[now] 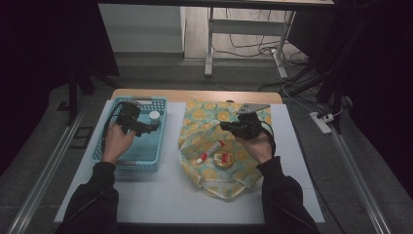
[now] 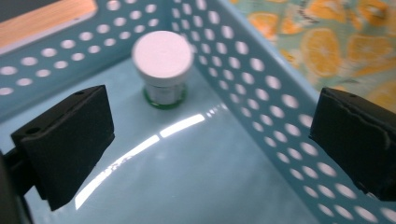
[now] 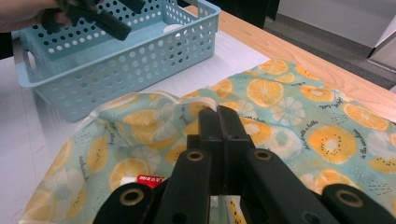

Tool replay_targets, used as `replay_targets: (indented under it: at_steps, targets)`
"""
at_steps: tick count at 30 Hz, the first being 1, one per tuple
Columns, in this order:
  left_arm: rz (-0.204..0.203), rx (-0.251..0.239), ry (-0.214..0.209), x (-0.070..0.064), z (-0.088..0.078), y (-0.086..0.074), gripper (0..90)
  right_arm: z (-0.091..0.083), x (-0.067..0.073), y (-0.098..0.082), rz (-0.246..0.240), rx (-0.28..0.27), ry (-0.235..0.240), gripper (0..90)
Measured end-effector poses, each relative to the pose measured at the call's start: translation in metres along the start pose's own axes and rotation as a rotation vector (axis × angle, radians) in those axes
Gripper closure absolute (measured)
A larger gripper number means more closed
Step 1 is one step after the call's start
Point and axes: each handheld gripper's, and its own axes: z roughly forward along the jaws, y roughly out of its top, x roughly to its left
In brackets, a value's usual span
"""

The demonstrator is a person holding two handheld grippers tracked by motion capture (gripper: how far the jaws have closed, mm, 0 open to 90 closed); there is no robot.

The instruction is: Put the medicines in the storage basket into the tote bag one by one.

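Left gripper (image 1: 155, 123) over basket (image 1: 114, 158)

The person's left hand (image 1: 117, 139) reaches forward on the left, its left gripper (image 1: 155, 125) with jaws spread wide; the right hand (image 1: 258, 145) holds the right gripper (image 1: 225, 126) pointing left, jaws pressed together

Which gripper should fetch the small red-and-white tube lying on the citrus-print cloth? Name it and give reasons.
Right. The right gripper hangs over the citrus-print cloth, near the small red-and-white tube; the left gripper, jaws open, is inside the perforated blue plastic basket.
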Motion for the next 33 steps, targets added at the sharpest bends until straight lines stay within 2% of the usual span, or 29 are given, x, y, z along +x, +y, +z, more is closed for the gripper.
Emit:
replay_targets:
  at_steps: [5,9,21,27,28,30,33]
  targets:
    - [-0.009,0.027,0.045,0.007,0.008,0.004,0.0,0.0,0.0,0.0,-0.002,0.0,0.001,90.0]
    - [-0.015,0.048,0.061,0.013,0.015,0.008,0.0,-0.001,0.0,0.0,-0.001,-0.001,0.003,90.0]
    - [-0.024,0.059,0.054,0.021,0.036,0.022,0.1,-0.001,0.0,0.0,-0.001,-0.003,0.005,90.0]
    - [-0.018,0.094,0.041,0.023,0.049,0.028,1.1,-0.001,0.001,0.001,-0.002,-0.004,0.004,90.0]
    - [-0.009,0.101,0.054,0.022,0.05,0.029,1.8,-0.001,0.001,0.001,-0.002,-0.004,0.004,90.0]
    - [0.0,0.101,0.051,0.022,0.052,0.031,3.8,-0.002,0.0,0.001,-0.002,-0.005,0.004,90.0]
    - [0.011,0.105,0.055,0.022,0.054,0.033,10.9,-0.002,0.0,0.001,-0.002,-0.008,0.006,90.0]
